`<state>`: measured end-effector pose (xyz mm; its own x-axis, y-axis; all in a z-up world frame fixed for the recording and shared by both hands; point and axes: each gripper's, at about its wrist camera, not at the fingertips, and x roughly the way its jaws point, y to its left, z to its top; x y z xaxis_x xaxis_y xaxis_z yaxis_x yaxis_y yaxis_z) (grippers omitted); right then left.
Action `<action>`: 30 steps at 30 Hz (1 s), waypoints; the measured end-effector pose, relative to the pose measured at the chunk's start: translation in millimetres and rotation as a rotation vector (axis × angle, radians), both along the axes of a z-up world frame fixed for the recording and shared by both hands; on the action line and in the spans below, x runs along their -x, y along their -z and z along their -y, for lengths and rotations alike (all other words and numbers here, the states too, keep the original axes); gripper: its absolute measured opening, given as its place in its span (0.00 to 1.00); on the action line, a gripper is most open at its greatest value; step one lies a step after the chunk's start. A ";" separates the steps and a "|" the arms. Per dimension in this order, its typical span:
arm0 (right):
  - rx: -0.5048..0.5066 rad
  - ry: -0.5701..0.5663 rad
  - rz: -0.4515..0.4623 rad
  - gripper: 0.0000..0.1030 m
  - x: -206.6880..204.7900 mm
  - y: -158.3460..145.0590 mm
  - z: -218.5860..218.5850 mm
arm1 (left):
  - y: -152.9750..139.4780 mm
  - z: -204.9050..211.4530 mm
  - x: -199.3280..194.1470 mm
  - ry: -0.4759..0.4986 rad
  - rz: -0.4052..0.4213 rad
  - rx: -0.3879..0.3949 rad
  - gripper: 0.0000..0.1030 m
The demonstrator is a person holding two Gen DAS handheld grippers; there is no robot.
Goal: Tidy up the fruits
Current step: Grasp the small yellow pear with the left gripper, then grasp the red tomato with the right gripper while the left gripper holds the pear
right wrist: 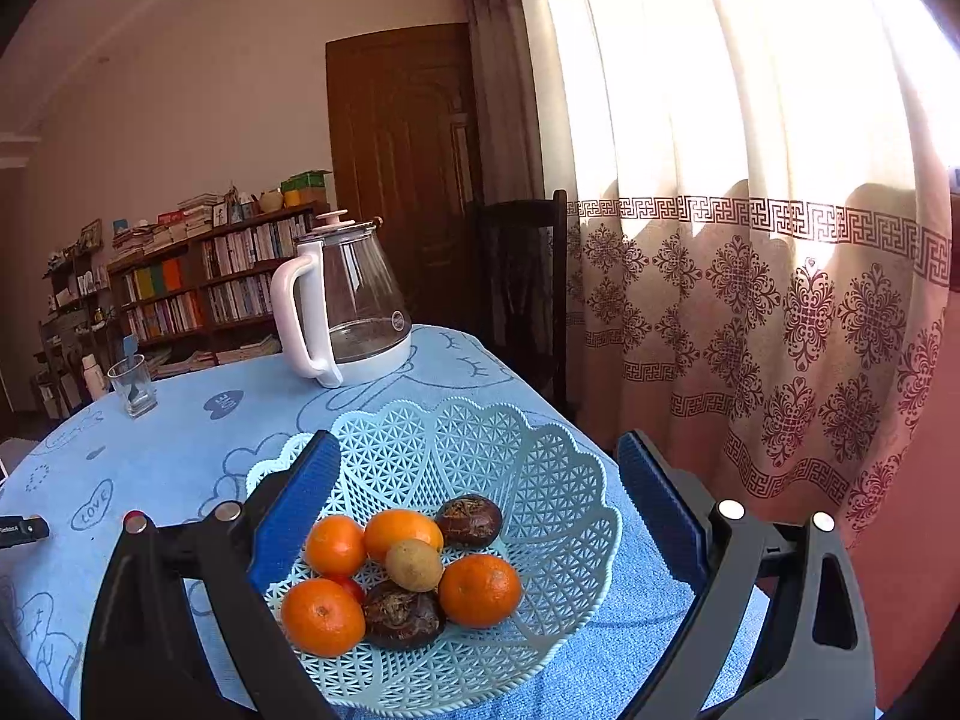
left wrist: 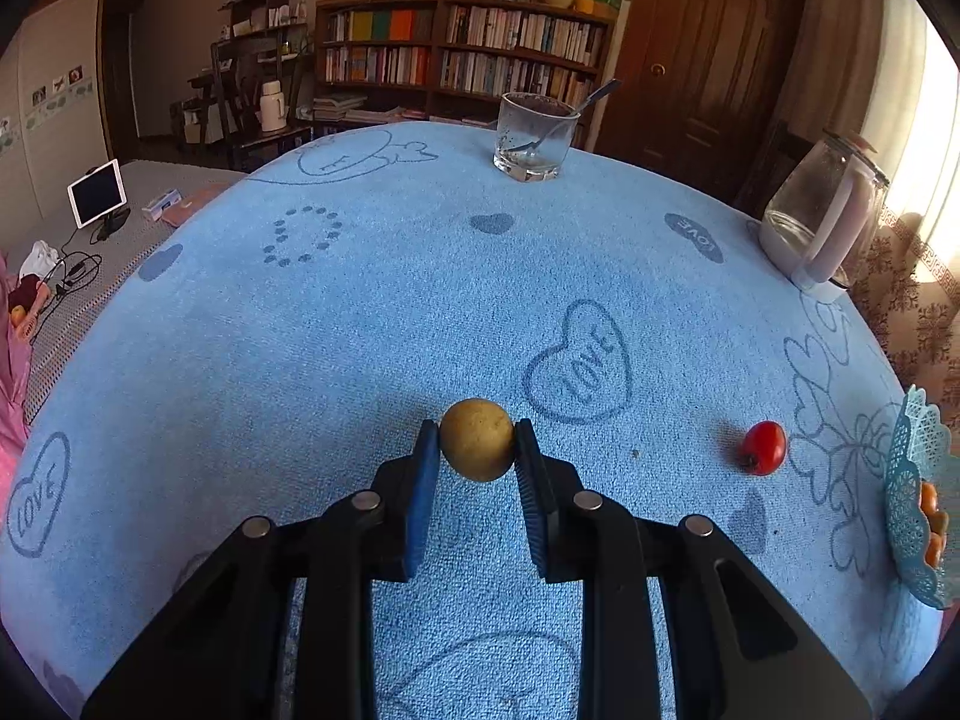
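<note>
The small yellow-brown fruit point(left wrist: 477, 439) is on the blue table point(left wrist: 360, 312), pressed between both pads of the left claw point(left wrist: 477, 450). A red fruit point(left wrist: 763, 447) lies apart. The right claw point(right wrist: 474, 480) stands wide, empty, over the basket point(right wrist: 558, 480) of fruits.

1. Left tongs point(left wrist: 477, 441): closed on yellow-brown round fruit point(left wrist: 477, 439), blue pads point(left wrist: 423, 468) pressing both sides.
2. Fruit: held at pad tips, above blue towel-covered bench point(left wrist: 360, 312).
3. Red cherry tomato point(left wrist: 763, 447): on bench, right of tongs, apart from them.
4. Blue lattice basket point(left wrist: 906, 480): at right edge, partly cut off, orange fruit point(left wrist: 931, 516) visible inside.
5. Glass with spoon point(left wrist: 534, 135): at far bench edge, upright.
6. Glass kettle point(left wrist: 822, 216): at far right, white handle facing camera.
</note>
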<state>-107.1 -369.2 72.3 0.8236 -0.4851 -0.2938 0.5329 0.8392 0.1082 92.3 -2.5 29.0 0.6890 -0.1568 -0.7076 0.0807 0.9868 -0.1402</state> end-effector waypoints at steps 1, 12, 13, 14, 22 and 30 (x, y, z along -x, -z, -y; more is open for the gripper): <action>0.003 -0.009 0.005 0.92 -0.3 -2.9 -3.9 | -2.0 -1.9 1.3 -0.001 0.005 0.011 0.25; 0.064 -0.377 -0.107 0.92 -56.6 -12.8 -89.6 | -18.0 -15.4 11.9 -0.019 0.041 0.087 0.25; 0.079 -0.416 -0.127 0.92 -63.2 -10.5 -100.4 | -18.5 -14.6 12.4 -0.021 0.044 0.082 0.25; 0.093 -0.451 -0.146 0.92 -69.5 -8.1 -109.1 | -18.4 -14.3 13.0 -0.021 0.046 0.078 0.25; 0.039 -0.626 -0.334 0.91 -127.1 22.6 -157.5 | -15.9 -9.2 12.6 -0.008 0.032 0.080 0.25; 0.022 -0.667 -0.428 0.75 -160.6 39.3 -174.9 | -14.1 -8.4 11.9 -0.009 0.020 0.090 0.25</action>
<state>53.5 -194.3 33.0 0.7601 0.0614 -0.6469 -0.0916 0.9957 -0.0131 80.4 5.9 43.1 0.7049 -0.2128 -0.6766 0.0752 0.9710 -0.2271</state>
